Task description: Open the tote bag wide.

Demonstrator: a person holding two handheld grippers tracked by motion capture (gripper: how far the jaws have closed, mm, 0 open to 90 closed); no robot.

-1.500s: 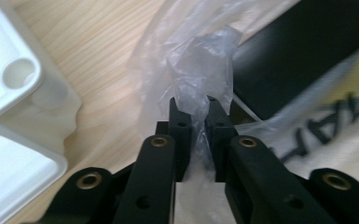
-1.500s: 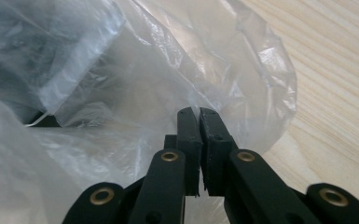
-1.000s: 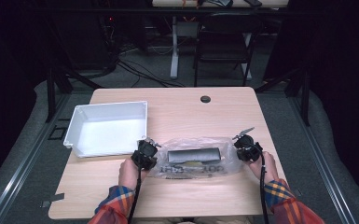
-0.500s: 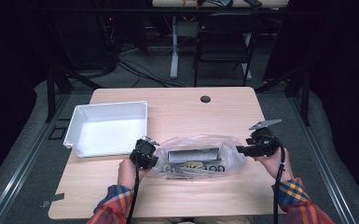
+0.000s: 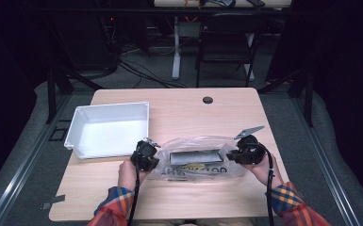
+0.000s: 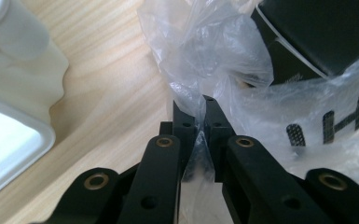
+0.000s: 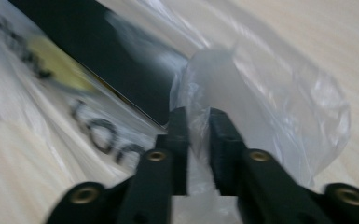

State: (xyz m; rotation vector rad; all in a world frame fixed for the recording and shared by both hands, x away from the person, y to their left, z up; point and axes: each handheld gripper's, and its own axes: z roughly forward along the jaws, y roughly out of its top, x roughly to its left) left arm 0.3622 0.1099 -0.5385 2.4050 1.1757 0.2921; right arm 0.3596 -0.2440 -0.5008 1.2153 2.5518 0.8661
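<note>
high view: two grippers, left gripper (image 5: 147,153) and right gripper (image 5: 241,154), fingers each pinching one plastic bag (image 5: 193,165) holding one black box (image 5: 195,156).

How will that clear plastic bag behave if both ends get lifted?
Probably floppy: the plastic bag bunches into thin folds where the left hand-held gripper pinches it. It would likely sag in the middle under the dark box inside. The film looks slick, so it may slip.
</note>
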